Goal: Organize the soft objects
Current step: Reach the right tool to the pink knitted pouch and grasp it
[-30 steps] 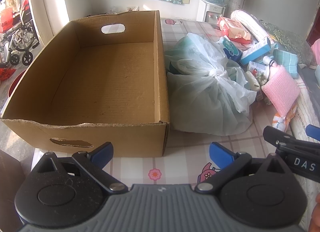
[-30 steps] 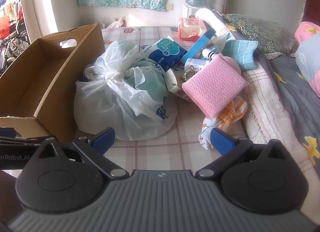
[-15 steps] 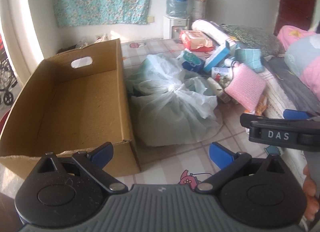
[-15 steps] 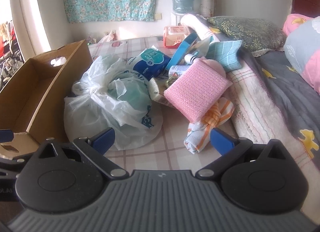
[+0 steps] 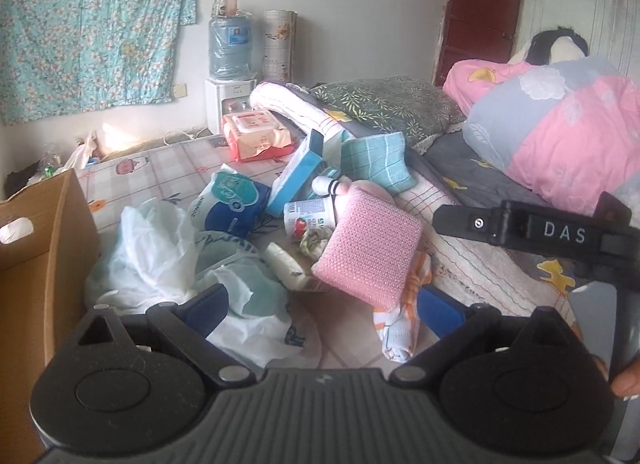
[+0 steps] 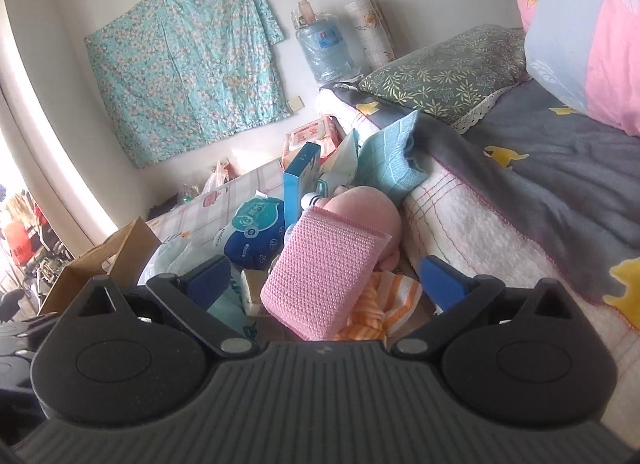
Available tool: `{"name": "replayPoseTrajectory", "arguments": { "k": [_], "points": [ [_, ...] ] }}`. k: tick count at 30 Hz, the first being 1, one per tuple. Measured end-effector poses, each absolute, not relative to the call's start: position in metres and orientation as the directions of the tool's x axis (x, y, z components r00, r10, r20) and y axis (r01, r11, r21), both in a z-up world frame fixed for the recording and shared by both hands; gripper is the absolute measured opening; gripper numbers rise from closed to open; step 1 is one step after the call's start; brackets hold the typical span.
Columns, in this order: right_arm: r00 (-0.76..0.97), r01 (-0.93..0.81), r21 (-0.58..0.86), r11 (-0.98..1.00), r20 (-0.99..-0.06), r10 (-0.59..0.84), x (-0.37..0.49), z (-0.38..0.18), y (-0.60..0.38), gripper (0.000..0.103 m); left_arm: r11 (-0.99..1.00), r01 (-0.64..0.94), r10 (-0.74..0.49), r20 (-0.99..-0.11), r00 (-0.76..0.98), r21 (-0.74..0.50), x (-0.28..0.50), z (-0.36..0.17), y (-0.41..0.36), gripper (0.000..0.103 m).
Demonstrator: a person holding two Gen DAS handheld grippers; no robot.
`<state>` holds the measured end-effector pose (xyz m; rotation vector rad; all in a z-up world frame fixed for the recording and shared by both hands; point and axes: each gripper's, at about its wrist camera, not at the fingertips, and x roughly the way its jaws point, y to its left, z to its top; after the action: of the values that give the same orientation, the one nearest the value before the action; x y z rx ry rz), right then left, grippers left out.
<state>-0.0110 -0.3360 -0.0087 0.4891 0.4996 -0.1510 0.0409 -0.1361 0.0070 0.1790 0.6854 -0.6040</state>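
A pile of soft things lies on the floor mat by the bed. A pink knitted pad (image 5: 370, 250) (image 6: 322, 272) leans on an orange-striped cloth (image 5: 402, 320) (image 6: 380, 306). A knotted white plastic bag (image 5: 172, 264) lies left of it, beside a blue tissue pack (image 5: 230, 200) (image 6: 256, 230) and a teal checked cloth (image 5: 378, 160) (image 6: 390, 166). My left gripper (image 5: 322, 304) is open and empty above the bag and pad. My right gripper (image 6: 324, 278) is open and empty, close in front of the pink pad; it shows at the right of the left wrist view (image 5: 532, 230).
A cardboard box (image 5: 36, 264) (image 6: 108, 260) stands at the left. A wet-wipes pack (image 5: 254, 132), a blue carton (image 5: 298, 174) and a small bottle (image 5: 308, 214) lie in the pile. The bed (image 6: 540, 192) with a green pillow (image 6: 444, 74) runs along the right.
Both grippers have swung right, away from the box, and closer to the pile. The right gripper now has the pink pad between its open fingers' line of view.
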Motion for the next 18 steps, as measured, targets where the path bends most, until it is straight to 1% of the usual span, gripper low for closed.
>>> {"name": "replayPoseTrajectory", "arguments": {
  "k": [1,3,9,16,18],
  "points": [
    [0.868,0.248,0.427,0.869,-0.496,-0.003,-0.003,-0.011,-0.341,0.1,0.806,0.592,-0.457,-0.649,0.608,-0.012,0.046,0.002,-0.148,0.097],
    [0.858,0.242,0.454,0.857,-0.513,0.03,0.011,-0.017,-0.348,0.093,0.788,0.616,-0.451,-0.666,0.595,0.016,0.053,-0.005,-0.163,0.092],
    [0.794,0.244,0.504,0.828,-0.594,0.128,0.051,-0.039,-0.365,0.075,0.746,0.665,-0.445,-0.707,0.549,0.047,0.068,-0.024,-0.196,0.093],
    [0.725,0.256,0.54,0.802,-0.656,0.211,0.079,-0.057,-0.38,0.065,0.742,0.668,-0.419,-0.744,0.521,0.05,0.09,-0.034,-0.215,0.093],
    [0.711,0.254,0.543,0.801,-0.666,0.226,0.086,-0.059,-0.382,0.06,0.74,0.67,-0.415,-0.752,0.512,0.048,0.097,-0.036,-0.22,0.093]
  ]
}}
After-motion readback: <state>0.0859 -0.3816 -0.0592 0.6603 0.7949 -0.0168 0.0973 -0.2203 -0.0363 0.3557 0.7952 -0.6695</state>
